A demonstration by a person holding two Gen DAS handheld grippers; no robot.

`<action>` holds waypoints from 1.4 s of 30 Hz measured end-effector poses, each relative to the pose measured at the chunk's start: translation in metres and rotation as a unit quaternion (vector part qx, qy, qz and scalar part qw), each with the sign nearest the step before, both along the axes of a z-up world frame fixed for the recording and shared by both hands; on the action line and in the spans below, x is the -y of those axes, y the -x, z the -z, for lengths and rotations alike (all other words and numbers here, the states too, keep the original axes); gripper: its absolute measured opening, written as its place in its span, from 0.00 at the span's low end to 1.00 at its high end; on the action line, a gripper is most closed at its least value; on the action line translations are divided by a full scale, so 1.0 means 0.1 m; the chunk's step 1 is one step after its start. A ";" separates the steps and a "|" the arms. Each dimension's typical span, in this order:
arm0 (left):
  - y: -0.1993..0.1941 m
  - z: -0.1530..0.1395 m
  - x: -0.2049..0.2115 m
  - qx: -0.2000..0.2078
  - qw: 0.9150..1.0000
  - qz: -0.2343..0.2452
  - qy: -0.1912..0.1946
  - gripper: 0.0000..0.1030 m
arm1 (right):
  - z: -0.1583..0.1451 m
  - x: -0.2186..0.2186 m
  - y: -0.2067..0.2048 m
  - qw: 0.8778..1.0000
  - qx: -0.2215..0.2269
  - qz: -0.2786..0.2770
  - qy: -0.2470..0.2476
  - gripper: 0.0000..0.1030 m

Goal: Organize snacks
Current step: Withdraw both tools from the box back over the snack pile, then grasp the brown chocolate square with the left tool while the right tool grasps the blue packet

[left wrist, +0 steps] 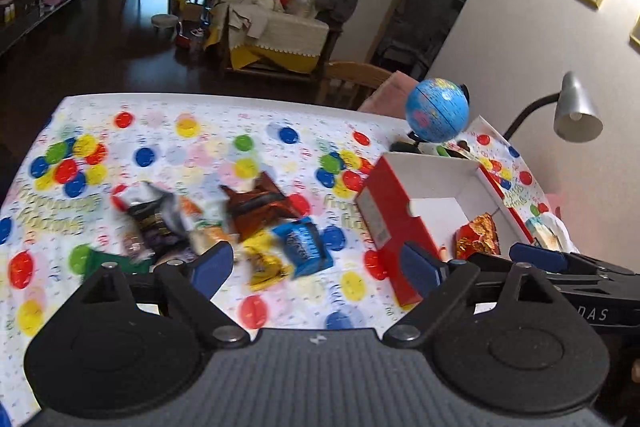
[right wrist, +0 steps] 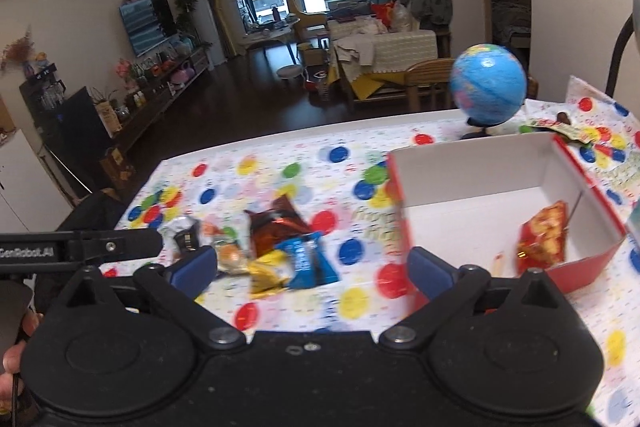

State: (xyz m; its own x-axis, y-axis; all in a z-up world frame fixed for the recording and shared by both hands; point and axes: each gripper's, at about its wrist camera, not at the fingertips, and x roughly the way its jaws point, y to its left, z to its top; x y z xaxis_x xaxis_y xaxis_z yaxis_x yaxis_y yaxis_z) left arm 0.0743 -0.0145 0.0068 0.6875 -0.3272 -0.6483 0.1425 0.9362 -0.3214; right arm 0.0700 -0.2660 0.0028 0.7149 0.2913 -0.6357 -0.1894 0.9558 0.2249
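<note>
Left wrist view: left gripper (left wrist: 318, 269) spread wide, nothing between its jaws, above a dotted tablecloth (left wrist: 168, 131); loose snack packets (left wrist: 224, 223) heaped near centre, a blue packet (left wrist: 304, 247) at their right edge; red box (left wrist: 404, 231) to the right holding one orange-red packet (left wrist: 478, 235); globe (left wrist: 437, 109) beyond it. Right wrist view: right gripper (right wrist: 314, 269) likewise wide and empty; snack packets (right wrist: 272, 247) left, red box (right wrist: 404, 227) right with the orange-red packet (right wrist: 544, 239) inside, globe (right wrist: 489, 84) far right.

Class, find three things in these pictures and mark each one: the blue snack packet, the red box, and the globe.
blue snack packet (right wrist: 310, 261): right wrist view, on the middle of its wrapper.
red box (left wrist: 394, 227): left wrist view, on its red outer side wall.
globe (right wrist: 489, 83): right wrist view, on the blue sphere's centre.
</note>
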 end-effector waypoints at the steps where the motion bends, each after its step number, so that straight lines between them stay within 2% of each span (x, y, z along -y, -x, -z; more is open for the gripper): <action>1: 0.05 0.00 -0.07 0.002 1.000 -0.005 -0.003 0.88 | 0.01 -0.06 0.01 1.000 0.001 -0.002 -0.002 1.00; 8: 0.26 0.05 -0.50 0.009 0.999 -0.032 -0.015 0.88 | 0.09 -0.48 0.11 1.000 0.007 -0.010 0.005 1.00; 16: 0.24 0.31 -0.75 -0.019 0.997 -0.053 -0.047 0.88 | 0.27 -0.74 0.04 0.999 -0.003 -0.038 0.037 1.00; 24: -0.06 0.65 -0.78 -0.060 0.992 -0.091 -0.060 0.88 | 0.58 -0.70 -0.32 0.996 -0.032 -0.058 0.055 0.99; 30: -0.33 0.93 -0.63 -0.080 0.990 -0.085 -0.080 0.88 | 0.88 -0.60 -0.68 0.994 -0.059 -0.067 0.064 0.95; 32: -0.42 1.01 -0.59 -0.084 0.989 -0.086 -0.084 0.88 | 0.97 -0.58 -0.82 0.993 -0.067 -0.065 0.069 0.89; 37: -0.67 1.23 -0.48 -0.098 0.987 -0.079 -0.100 0.88 | 1.19 -0.57 -1.13 0.991 -0.094 -0.065 0.068 0.82; 42: -0.84 1.41 -0.45 -0.109 0.986 -0.070 -0.108 0.88 | 1.34 -0.59 -1.33 0.989 -0.107 -0.075 0.073 0.81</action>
